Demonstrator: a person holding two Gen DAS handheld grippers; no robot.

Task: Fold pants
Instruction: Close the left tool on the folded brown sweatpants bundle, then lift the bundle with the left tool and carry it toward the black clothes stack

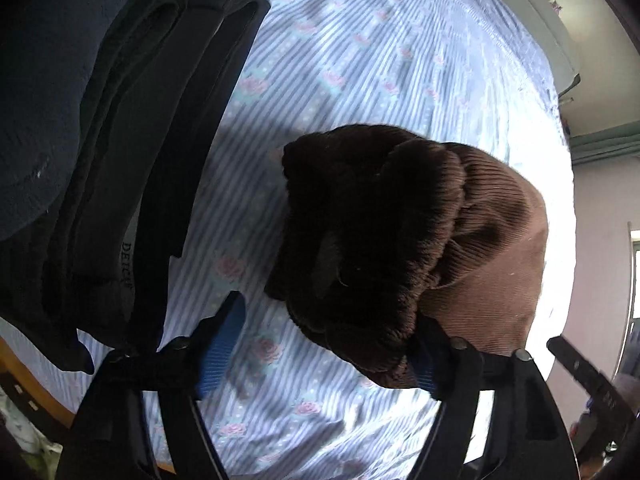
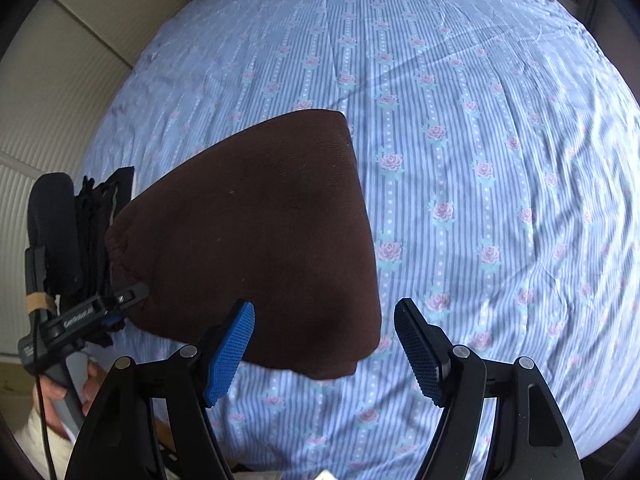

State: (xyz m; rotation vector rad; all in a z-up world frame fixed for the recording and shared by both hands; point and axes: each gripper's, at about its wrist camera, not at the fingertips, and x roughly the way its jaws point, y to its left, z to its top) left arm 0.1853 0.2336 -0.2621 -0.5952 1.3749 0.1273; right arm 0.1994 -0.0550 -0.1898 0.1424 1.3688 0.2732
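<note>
Pants (image 2: 256, 240) lie on the bed (image 2: 480, 160) as a compact brown bundle, apparently folded. Left claw (image 1: 332, 344) stands open at the waistband, gripping nothing; right claw (image 2: 324, 348) gapes empty over the near edge. Likely only tidying remains.

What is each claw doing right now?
Left claw: open, brown pants against one finger, not clamped.
Right claw: open, holding nothing, above the pants' edge.

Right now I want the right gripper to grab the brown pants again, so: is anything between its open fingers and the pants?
Nothing visible. The right gripper is open just above the brown pants on the bedsheet; the pants' near corner already lies between its fingers.
</note>
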